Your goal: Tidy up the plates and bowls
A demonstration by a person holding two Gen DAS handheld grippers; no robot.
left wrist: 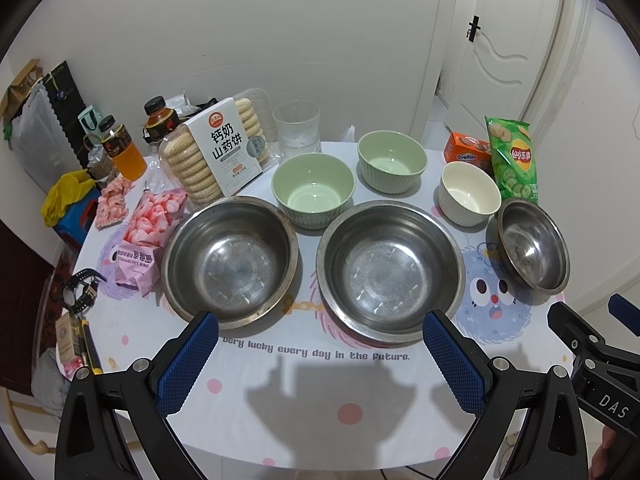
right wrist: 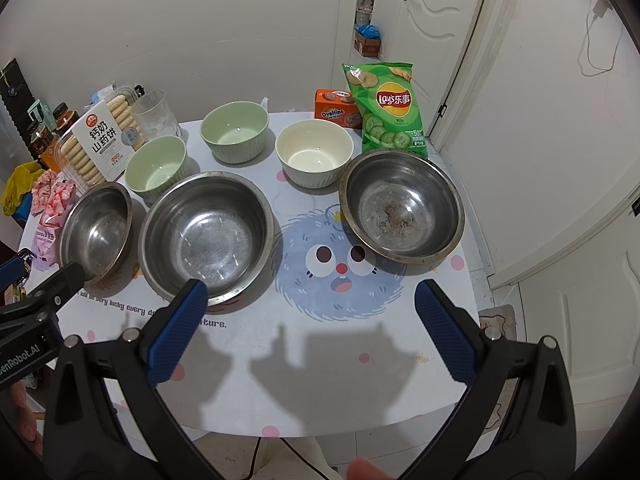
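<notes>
Two claws (left wrist: 320, 344) (right wrist: 306, 312) spread empty, steel bowls (left wrist: 390, 270) just ahead

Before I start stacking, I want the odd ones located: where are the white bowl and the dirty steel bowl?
white bowl (right wrist: 314, 160): right wrist view, inner floor.
dirty steel bowl (right wrist: 400, 216): right wrist view, speckled bottom.

The bowls hide part of the tablecloth's printed line (right wrist: 132, 307) of text.

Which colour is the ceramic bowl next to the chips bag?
Cream white bowl, clearest in the right wrist view.
</notes>
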